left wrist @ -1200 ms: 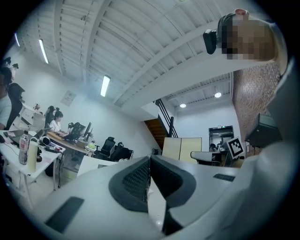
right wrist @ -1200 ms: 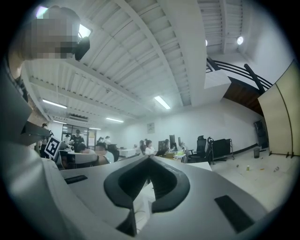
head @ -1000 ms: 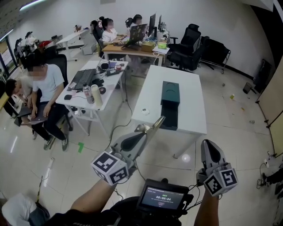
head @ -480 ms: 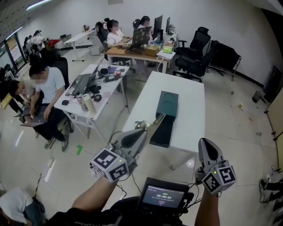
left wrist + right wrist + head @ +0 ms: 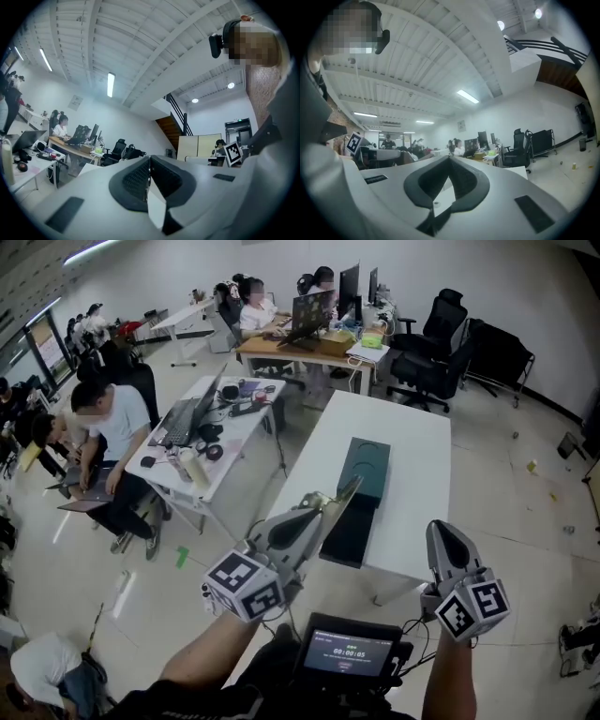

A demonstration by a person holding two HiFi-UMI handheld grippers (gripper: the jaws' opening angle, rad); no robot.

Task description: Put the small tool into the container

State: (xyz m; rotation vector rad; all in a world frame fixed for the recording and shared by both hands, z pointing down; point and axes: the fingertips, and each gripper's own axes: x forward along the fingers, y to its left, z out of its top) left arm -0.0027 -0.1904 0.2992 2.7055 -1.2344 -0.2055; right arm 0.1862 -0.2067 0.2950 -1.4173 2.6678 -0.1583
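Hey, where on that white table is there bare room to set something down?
The white table is bare at its far end beyond the green container, and along the strip between container and right edge. The left strip is partly hidden. The neighbouring desk is crowded.

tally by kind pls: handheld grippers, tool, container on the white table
grippers: 2 (left gripper, right gripper)
small tool: 1
green container: 1
total: 4
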